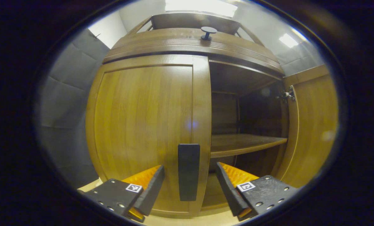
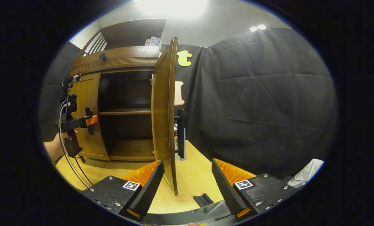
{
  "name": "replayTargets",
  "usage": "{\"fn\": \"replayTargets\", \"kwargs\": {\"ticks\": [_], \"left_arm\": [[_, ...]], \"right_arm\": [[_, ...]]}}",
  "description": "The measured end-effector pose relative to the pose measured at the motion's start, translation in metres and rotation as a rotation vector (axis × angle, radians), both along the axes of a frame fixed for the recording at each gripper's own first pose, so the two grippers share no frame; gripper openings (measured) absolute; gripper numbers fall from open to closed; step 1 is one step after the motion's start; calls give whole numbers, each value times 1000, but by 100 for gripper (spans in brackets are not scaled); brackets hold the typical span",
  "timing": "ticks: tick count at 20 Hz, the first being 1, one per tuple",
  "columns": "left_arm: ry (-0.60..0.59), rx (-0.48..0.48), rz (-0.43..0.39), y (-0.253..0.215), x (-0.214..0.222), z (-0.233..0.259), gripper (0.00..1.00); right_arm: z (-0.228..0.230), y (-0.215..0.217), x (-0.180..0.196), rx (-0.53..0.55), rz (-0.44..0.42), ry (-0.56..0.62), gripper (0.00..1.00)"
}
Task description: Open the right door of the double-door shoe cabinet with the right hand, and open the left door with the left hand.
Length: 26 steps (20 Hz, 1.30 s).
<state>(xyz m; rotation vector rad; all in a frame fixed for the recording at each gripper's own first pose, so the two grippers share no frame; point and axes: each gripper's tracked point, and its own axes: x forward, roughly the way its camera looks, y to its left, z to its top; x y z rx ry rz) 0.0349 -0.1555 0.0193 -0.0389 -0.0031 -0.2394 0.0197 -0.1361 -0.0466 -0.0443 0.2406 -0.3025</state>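
A booth hung with black cloth holds a pale wooden surface (image 2: 193,182), and on it stands the double-door shoe cabinet (image 1: 187,44), brown wood with a small knob (image 1: 208,32) on its top.

The right door (image 2: 164,110) already stands wide open, swung out so that its edge faces the right gripper view, its dark handle (image 2: 181,133) sticking out on the far side. Behind it the inside of the cabinet is bare, with one shelf (image 1: 243,142) across the middle. The right hand-held gripper (image 2: 188,180) hangs just in front of the door's lower edge with its jaws spread wide and nothing between them; the fingers do not touch the door.

The left door (image 1: 146,125) is closed, flush with the frame. Its long dark handle (image 1: 188,172) stands upright near the inner edge. The left hand-held gripper (image 1: 190,185) is lined up on it, jaws wide apart, one finger on each side of the handle, but not pressing on it. The right gripper view shows the same tool held by a hand (image 2: 53,149) at the left door.

So, by my reading, half the task is done: the right door is open, the left one is not. What remains is to close the left jaws on the handle and pull the door outward on its hinges.
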Motion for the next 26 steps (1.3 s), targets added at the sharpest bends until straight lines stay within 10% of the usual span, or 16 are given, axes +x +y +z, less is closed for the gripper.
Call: {"fn": "replayTargets", "kwargs": {"ticks": [7,16,26], "left_arm": [[44,51,9,1,3,-10,78],[80,30,-4,1,-8,-7,19],[85,-4,2,21,-33,10,19]], "right_arm": [[-8,-1,-2,29,-16,9,92],[-3,1,-8,48,6,-14,94],[-4,8,-12,76,70,-37,94]]}}
